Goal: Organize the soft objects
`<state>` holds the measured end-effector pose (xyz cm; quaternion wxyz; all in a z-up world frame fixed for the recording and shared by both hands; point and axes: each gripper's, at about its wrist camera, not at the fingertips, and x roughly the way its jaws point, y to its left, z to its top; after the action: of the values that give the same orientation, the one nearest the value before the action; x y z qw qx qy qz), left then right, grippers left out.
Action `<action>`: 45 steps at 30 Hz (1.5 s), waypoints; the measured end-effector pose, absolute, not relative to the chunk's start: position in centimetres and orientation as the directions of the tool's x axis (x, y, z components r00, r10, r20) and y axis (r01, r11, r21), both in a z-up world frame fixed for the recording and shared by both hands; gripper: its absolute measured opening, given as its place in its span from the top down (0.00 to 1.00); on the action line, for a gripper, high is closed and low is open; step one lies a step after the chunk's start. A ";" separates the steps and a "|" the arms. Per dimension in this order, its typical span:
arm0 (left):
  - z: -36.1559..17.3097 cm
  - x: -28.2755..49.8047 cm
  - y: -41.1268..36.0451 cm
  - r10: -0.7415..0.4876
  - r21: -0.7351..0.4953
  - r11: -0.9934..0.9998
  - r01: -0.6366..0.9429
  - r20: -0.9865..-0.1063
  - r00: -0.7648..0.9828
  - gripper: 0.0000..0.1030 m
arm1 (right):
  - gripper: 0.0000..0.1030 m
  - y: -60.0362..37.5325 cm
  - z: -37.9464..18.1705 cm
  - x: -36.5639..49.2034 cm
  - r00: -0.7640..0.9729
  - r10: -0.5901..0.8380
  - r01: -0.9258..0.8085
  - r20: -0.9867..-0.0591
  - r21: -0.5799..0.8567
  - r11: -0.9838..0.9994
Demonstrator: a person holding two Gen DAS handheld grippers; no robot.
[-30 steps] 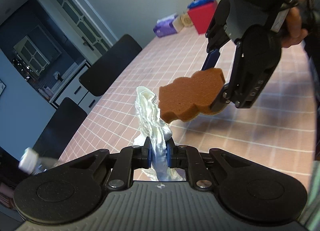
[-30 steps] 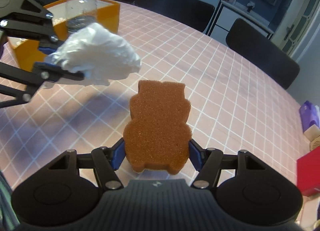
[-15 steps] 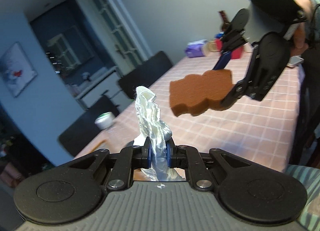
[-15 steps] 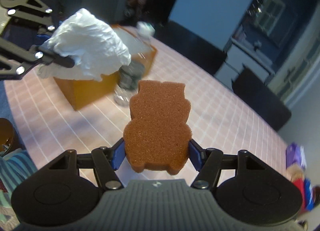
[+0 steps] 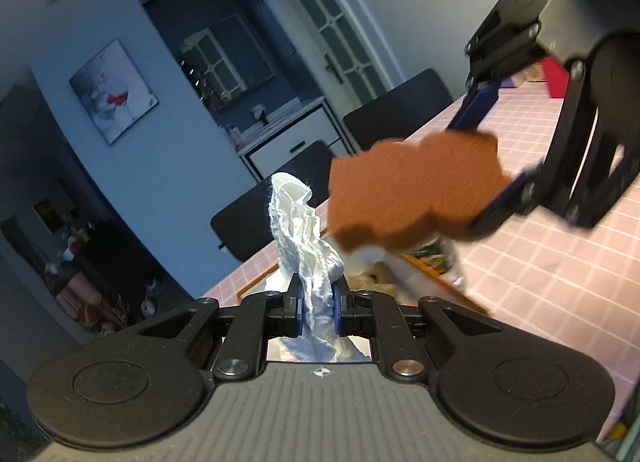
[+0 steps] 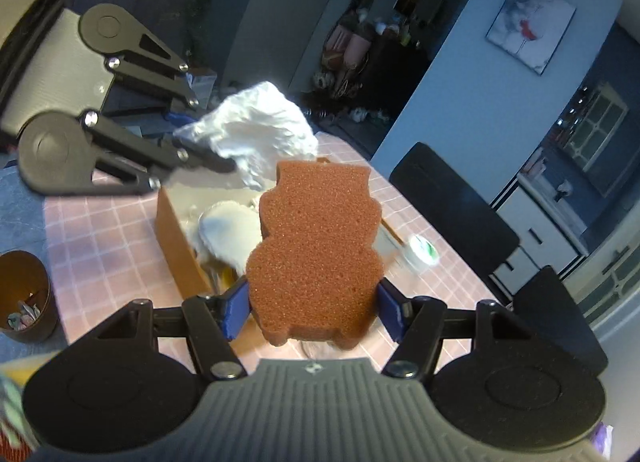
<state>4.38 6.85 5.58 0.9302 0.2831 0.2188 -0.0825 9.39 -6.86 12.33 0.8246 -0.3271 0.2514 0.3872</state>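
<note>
My left gripper [image 5: 316, 308] is shut on a crumpled white cloth [image 5: 302, 230], which sticks up between its blue pads. My right gripper [image 6: 314, 308] is shut on a brown bear-shaped sponge [image 6: 316, 250], held flat. In the left wrist view the sponge [image 5: 412, 198] and the right gripper [image 5: 496, 166] hang just right of the cloth. In the right wrist view the left gripper [image 6: 208, 142] holds the cloth [image 6: 256, 134] above the far end of an orange box [image 6: 176, 238]. Both hover over the box, which holds white soft items [image 6: 228, 234].
The box stands on a pink checked tablecloth [image 6: 108, 246]. A bottle with a white-green cap [image 6: 420, 250] stands just right of the box. A brown bin [image 6: 24, 294] sits at the left. Black chairs [image 6: 452, 206] line the table's far side.
Both grippers have swung with their loads from over the bare table to above the orange box. The sponge is now closer to the cloth.
</note>
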 end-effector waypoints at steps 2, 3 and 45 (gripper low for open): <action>5.3 6.5 8.0 -0.026 0.463 0.843 0.276 -0.477 0.879 0.86 | 0.37 -4.4 11.4 11.3 0.572 0.437 -0.798 -0.695 -0.349 0.491; 5.1 7.4 8.6 -0.026 0.452 0.847 0.278 -0.488 0.872 0.86 | 0.37 -3.3 10.8 12.2 0.571 0.413 -0.796 -0.709 -0.354 0.491; 4.6 11.6 13.3 -0.075 0.275 0.926 0.258 -0.537 0.841 0.50 | 0.22 4.3 7.9 17.1 0.636 0.272 -0.734 -0.722 -0.458 0.501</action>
<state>11.62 13.28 4.59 0.9440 0.1708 0.2683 -0.0880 17.07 4.30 7.89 0.8149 -0.3927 0.2942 0.3086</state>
